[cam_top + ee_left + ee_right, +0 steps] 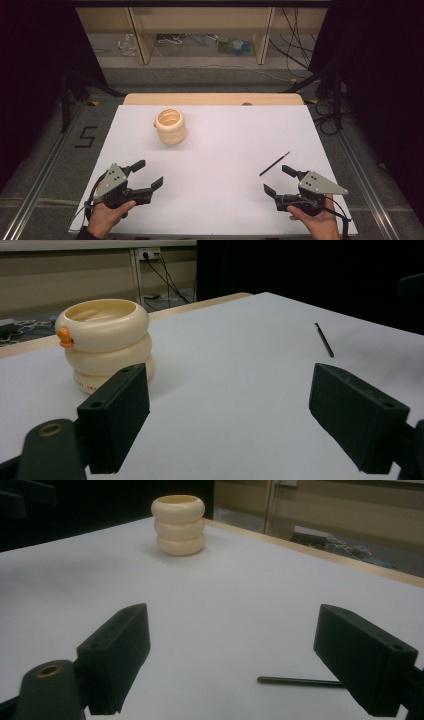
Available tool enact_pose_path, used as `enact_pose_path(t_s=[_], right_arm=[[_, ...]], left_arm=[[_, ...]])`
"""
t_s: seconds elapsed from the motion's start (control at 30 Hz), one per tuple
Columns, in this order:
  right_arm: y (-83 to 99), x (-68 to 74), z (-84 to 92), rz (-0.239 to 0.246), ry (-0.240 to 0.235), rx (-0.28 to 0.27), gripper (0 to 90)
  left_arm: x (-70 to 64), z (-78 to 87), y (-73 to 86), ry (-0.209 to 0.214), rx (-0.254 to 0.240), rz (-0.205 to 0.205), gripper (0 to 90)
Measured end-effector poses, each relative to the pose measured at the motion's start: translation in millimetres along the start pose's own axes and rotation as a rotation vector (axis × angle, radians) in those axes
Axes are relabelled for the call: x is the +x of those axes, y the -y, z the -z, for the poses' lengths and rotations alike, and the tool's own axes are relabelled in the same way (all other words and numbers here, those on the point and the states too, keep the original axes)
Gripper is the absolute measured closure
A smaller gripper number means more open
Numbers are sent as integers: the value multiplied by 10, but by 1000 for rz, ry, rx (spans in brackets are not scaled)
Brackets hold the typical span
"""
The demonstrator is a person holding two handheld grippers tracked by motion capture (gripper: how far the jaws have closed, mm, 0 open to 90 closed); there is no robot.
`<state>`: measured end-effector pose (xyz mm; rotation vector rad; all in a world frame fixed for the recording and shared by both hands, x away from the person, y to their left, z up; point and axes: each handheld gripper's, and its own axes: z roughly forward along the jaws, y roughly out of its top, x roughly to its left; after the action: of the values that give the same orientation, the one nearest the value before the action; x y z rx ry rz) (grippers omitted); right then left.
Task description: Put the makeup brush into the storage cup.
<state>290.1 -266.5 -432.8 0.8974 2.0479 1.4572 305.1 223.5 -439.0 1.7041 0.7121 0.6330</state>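
A white table (220, 150) takes up most of the high view, with a strip of bare wooden edge along its far side. The cream ringed pot (170, 126) serves as the landmark: it stands upright on the far left part of the table, shaped like three stacked rings, open at the top, with a small orange knob (64, 337) on its upper ring, seen in the left gripper view.

The left gripper (149, 173) is held in a hand (107, 216) well on the near side of the pot and slightly to its left, with bare table between them. Its jaws stand wide apart and have hold of nothing; in the left gripper view the pot sits beyond the left jaw, not touched.

The right gripper (279, 181) is held in the other hand (320, 220) far to the right of the pot and nearer the person. Its jaws are also spread wide with nothing in their grasp.

A thin black stick (274, 163), perhaps a pen, lies flat on the table well to the right of the pot, just beyond the right gripper. In the right gripper view it lies near the right jaw; whether they touch I cannot tell.
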Motion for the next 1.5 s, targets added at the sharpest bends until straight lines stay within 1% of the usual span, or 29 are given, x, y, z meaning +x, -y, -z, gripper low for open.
enact_pose_path(t_s=[0.03, 0.07, 0.1, 0.13, 0.17, 0.2, 0.3, 0.33, 0.47, 0.5, 0.53, 0.6, 0.63, 0.67, 0.7, 0.73, 0.77, 0.8, 0.87, 0.93, 0.97, 1.0, 1.07, 1.1, 1.13, 1.17, 1.27, 1.43, 1.5], right_arm=[[0, 0, 0, -2, 0, 2, 160], [1, 3, 3, -4, 5, 9, 160], [3, 0, 1, 2, 9, 8, 161], [7, -10, -16, 14, 6, -16, 161], [-4, -3, 17, 0, 4, 29, 161], [0, -1, 5, -6, 3, 13, 162], [1, -5, 1, 1, 1, 11, 162], [0, -6, -1, 1, -2, 12, 164], [-5, -23, -1, 4, -12, 9, 168], [-11, -39, 12, 22, 6, 15, 169], [-17, -48, 26, 20, 4, 33, 169], [-7, -66, 5, 8, -9, 13, 170], [-7, -66, 5, 8, -9, 13, 170], [-8, -80, 16, 9, -7, 27, 170], [-2, -103, 16, 12, -7, 37, 173], [-3, -111, 18, 15, -7, 46, 174], [-5, -120, 16, 14, -17, 50, 174], [-10, -128, 18, 17, -13, 57, 177], [-12, -141, 13, 23, 1, 40, 185], [-26, -161, 25, 25, -4, 50, 188], [-30, -178, 15, 33, 5, 36, 189], [-39, -189, 17, 30, 6, 50, 189], [-43, -206, 12, 34, 14, 45, 189], [-58, -253, 7, 56, 15, 64, 189], [-66, -269, 2, 54, 7, 91, 194], [-75, -298, -6, 82, 14, 105, 204], [-120, -366, -34, 130, 13, 155, 214], [-184, -467, -137, 155, -47, 241, 222], [-204, -505, -190, 161, -54, 264, 222]], left_arm=[[-2, -2, 1, 0, 1, 2, 164], [114, -9, -40, -9, -6, -164, 164], [112, -8, -40, -10, -2, -162, 164], [-22, -10, 8, 3, 1, 28, 164], [-13, -11, 5, 4, 1, 14, 164], [-14, -11, 5, 4, 2, 15, 165], [-15, -12, 5, 4, 2, 14, 165], [111, -10, -43, -11, 0, -167, 165], [111, -18, -39, -9, 1, -164, 165], [110, -18, -39, -10, 3, -163, 165], [-7, -22, 4, 5, 3, 6, 165], [-4, -21, 3, 5, 3, 1, 165], [-4, -21, 3, 5, 3, 1, 165], [-5, -20, 3, 4, 3, 4, 165], [1, -20, 2, 4, 2, -4, 165], [108, -17, -39, -11, 2, -161, 165], [109, -18, -39, -10, 1, -164, 165], [108, -19, -39, -11, 2, -164, 165], [108, -19, -40, -12, 3, -164, 165], [107, -18, -41, -11, 0, -164, 166], [109, -18, -41, -13, 2, -164, 165], [110, -19, -41, -14, 2, -164, 165], [109, -20, -41, -14, 2, -164, 166], [106, -20, -40, -14, 4, -164, 166], [106, -20, -41, -14, 4, -164, 166], [108, -21, -42, -15, 3, -164, 166], [108, -17, -43, -18, 6, -164, 166], [112, -15, -43, -17, 0, -163, 166], [115, -14, -43, -18, 2, -162, 166]])
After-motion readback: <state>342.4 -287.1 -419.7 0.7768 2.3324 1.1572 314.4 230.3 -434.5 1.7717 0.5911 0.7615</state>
